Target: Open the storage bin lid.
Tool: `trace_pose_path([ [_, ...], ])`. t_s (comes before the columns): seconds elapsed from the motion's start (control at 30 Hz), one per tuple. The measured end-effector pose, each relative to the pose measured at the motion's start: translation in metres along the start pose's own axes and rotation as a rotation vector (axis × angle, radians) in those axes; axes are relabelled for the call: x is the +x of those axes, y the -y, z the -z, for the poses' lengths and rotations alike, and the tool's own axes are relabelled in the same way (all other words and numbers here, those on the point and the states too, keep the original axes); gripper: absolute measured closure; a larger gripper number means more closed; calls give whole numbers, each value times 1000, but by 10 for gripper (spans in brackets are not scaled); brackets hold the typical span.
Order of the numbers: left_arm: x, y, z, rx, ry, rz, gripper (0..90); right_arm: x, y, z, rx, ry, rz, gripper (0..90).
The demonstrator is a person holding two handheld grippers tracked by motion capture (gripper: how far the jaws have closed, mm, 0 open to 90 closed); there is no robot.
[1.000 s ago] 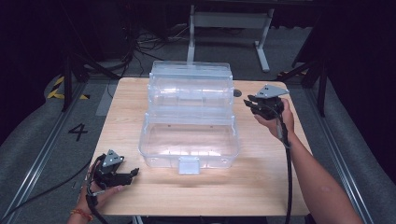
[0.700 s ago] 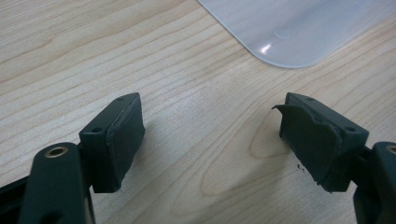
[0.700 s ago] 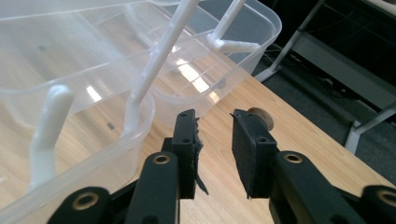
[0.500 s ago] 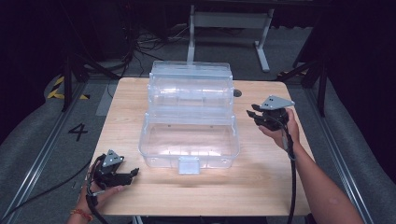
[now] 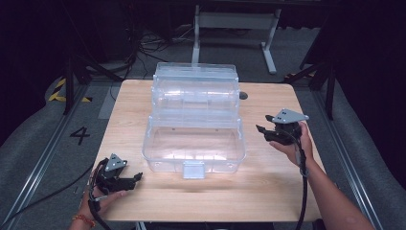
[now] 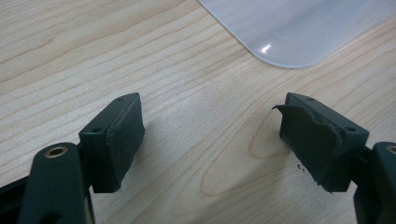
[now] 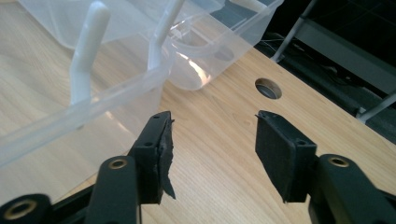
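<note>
A clear plastic box [image 5: 194, 129] with stepped tiers and a front latch stands open in the middle of the wooden table [image 5: 268, 191]. My right gripper [image 5: 261, 130] hovers just right of the box, pointing at its side. In the right gripper view the jaws [image 7: 212, 135] have just been opening and stand apart with only bare wood between them, the box wall and white hinge arms [image 7: 86, 51] to their left. My left gripper [image 5: 139, 177] rests near the table's front left corner, open and empty; the left gripper view [image 6: 210, 126] shows a box corner [image 6: 289, 28] ahead.
A round cable hole [image 5: 243, 96] is in the table behind the right side of the box, also seen as the hole [image 7: 268, 87] in the right gripper view. A metal stand [image 5: 234, 28] sits on the floor beyond the table. Dark floor surrounds the table.
My right gripper has drawn back toward the person from the box's upper right side and sunk slightly, and its jaws have spread apart. The left gripper has stayed put.
</note>
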State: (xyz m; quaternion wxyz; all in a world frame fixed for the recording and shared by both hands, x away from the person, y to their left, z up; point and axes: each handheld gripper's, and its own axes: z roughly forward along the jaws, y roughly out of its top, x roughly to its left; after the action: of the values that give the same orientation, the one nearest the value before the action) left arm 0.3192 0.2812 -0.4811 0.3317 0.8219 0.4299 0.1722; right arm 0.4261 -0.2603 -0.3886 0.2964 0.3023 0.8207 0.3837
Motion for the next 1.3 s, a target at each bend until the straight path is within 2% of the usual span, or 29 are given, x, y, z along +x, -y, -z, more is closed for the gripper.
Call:
trace_pose_path([
  [0.2, 0, 0, 0, 2, 0, 6, 222, 2, 12, 8, -8, 3, 2, 414],
  [0.37, 0, 0, 0, 0, -1, 8, 219, 5, 22, 13, 17, -14, -5, 388],
  [0.47, 0, 0, 0, -1, -1, 7, 219, 8, 30, 18, 6, -4, 4, 390],
  [0.9, -1, 0, 0, 1, -2, 9, 219, 22, 63, 32, 43, -13, 26, 372],
  [1.2, 1, 0, -1, -1, 10, -1, 212, 29, 88, 41, 57, -21, -9, 372],
  [1.3, 1, -1, -1, 0, 11, -3, 208, 32, 99, 46, 71, -11, -19, 370],
])
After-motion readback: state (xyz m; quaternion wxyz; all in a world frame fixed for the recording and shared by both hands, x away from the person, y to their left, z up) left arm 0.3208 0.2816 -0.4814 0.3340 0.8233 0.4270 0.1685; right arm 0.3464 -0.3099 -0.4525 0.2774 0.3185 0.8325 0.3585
